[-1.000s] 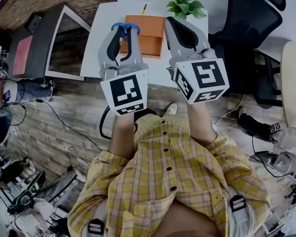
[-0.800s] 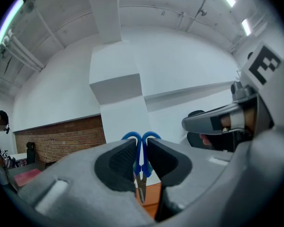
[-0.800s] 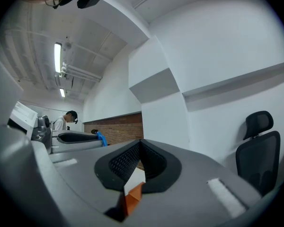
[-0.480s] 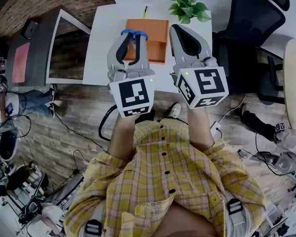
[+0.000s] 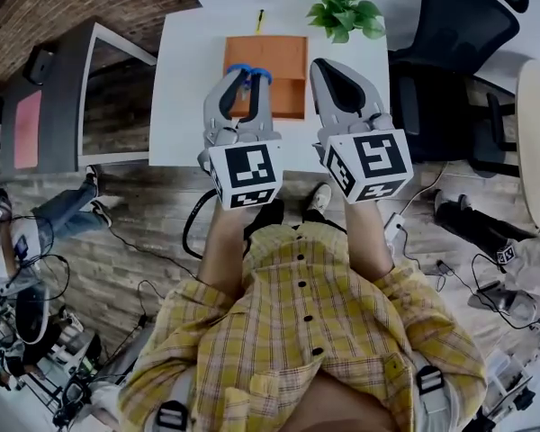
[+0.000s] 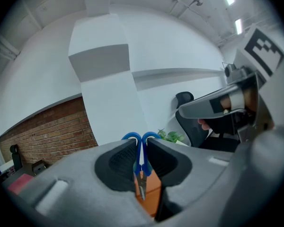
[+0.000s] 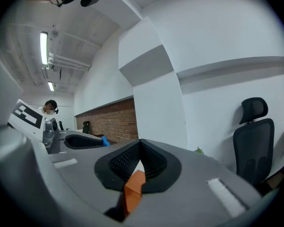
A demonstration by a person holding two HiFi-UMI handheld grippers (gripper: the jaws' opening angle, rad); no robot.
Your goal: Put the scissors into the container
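Scissors with blue handles (image 5: 250, 71) stand upright between the jaws of my left gripper (image 5: 248, 81), which is shut on them. In the left gripper view the handle loops (image 6: 131, 136) stick out past the pads and the blades point down toward the orange container (image 6: 149, 198). The container (image 5: 279, 61), an open orange box, sits on the white table (image 5: 187, 79). The scissors hang over its near left part. My right gripper (image 5: 325, 67) is beside the left one, over the box's right edge. Its pads (image 7: 128, 159) meet at the tips with nothing between them.
A potted green plant (image 5: 342, 7) stands at the table's far right corner. A yellow pencil-like stick (image 5: 260, 18) lies behind the box. A black office chair (image 5: 445, 48) is to the right of the table and a dark desk (image 5: 58, 84) to its left.
Both grippers have shifted right and closer over the orange box. The scissors' handles were at its left edge and are now above its near left part. The grip is unchanged.
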